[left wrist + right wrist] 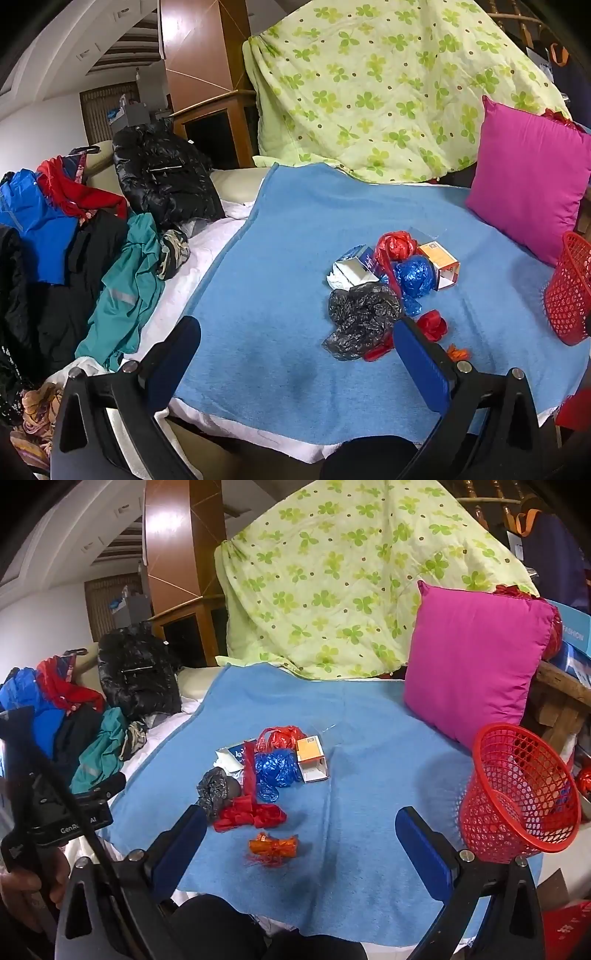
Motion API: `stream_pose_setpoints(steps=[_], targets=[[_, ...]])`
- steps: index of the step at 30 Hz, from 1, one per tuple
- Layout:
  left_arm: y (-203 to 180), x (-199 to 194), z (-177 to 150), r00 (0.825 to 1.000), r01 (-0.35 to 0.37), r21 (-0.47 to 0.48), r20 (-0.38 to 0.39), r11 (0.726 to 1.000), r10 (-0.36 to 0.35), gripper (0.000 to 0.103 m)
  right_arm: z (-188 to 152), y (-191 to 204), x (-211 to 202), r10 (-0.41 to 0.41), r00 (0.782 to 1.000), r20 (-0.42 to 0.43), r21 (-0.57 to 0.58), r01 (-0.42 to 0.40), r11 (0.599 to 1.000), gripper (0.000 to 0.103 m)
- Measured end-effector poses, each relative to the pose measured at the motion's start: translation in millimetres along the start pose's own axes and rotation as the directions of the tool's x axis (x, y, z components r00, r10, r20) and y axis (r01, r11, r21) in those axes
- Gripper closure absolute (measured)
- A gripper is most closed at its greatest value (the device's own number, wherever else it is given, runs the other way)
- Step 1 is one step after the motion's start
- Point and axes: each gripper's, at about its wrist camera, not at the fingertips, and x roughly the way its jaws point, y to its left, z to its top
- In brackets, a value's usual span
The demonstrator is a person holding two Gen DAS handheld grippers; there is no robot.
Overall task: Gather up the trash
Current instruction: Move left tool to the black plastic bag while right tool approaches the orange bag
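Looking at the blue blanket (369,738), pretty much all of the trash is still sitting out there waiting, so the collecting is barely getting going as far as anyone can judge. The red mesh basket (517,794) is lying tipped toward the pile at the right edge of the blanket, and something small might be showing through its mesh, but it's too hard to tell. The pile itself is bunching up mid-blanket: a black crumpled bag (216,788), a red plastic wad (255,814), a blue foil ball (275,771), an orange carton (312,758) and a white-and-blue box (234,757). The right gripper (301,834) is hanging with its fingers spread wide and holding nothing, and the orange wrapper (273,845) is lying just ahead of it, roughly between the fingers. The left gripper (297,347) is also gaping wide and gripping nothing, with the black bag just off its right finger.
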Motion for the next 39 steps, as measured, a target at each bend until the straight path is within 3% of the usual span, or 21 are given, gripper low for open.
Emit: stream_pose_setpoints(steps=[17,33,39], targets=[[-1,11,-3,1.0,0.006,0.002,-0.025,1.0,-0.006,0.0,-3,6,19,0.009,1.0,-0.001,-0.002,-0.009,1.0,0.0],[-1,16,-6,0.999,0.009,-0.002,-0.039,1.0,-0.009,0.0,-1,14,11,0.008,1.0,-0.009,-0.022,-0.008,1.0,0.0],[3,24,-8,0.999,0.011,-0.007,-0.053,1.0,-0.012,0.0,-3,15,18,0.008,0.999,-0.048,-0.034,-0.009,0.999,0.0]])
